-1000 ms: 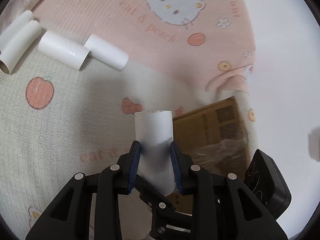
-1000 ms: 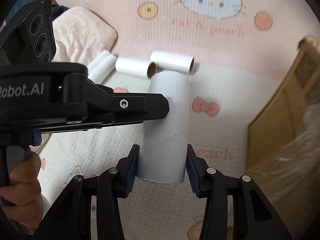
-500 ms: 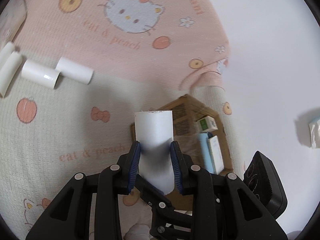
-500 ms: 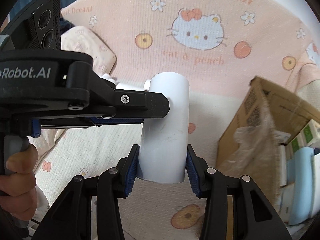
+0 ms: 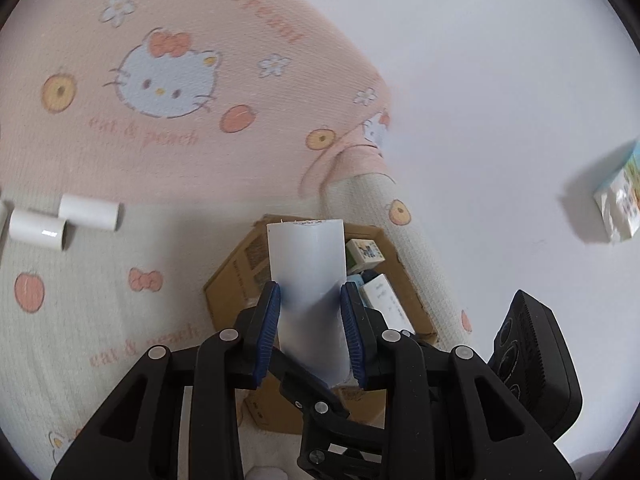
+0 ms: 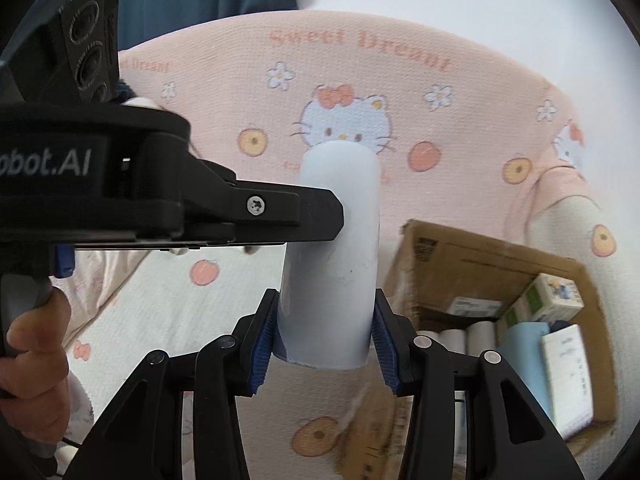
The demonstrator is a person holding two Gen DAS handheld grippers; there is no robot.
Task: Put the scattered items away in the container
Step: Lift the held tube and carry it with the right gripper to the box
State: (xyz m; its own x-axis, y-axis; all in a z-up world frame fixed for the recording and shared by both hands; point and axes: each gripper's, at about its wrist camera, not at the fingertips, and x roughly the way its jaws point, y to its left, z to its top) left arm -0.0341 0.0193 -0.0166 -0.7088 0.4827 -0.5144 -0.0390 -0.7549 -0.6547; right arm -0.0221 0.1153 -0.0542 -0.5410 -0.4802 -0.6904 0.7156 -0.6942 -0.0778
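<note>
Both grippers (image 5: 311,332) (image 6: 323,344) grip white tube (image 5: 306,276) (lower end hidden) – box (image 6: 500,264) blurred.

Soft daylight, fisheye warp, slight blur

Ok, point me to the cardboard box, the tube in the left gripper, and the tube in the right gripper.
cardboard box (image 6: 472,256), right wrist view, far wall.
left gripper's tube (image 5: 306,264), left wrist view, mid side.
right gripper's tube (image 6: 336,248), right wrist view, mid side.

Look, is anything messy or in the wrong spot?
Yes. Two white tubes lie loose on the blanket, away from the cardboard box where other tubes are packed. Each gripper holds one more tube above the box.
</note>
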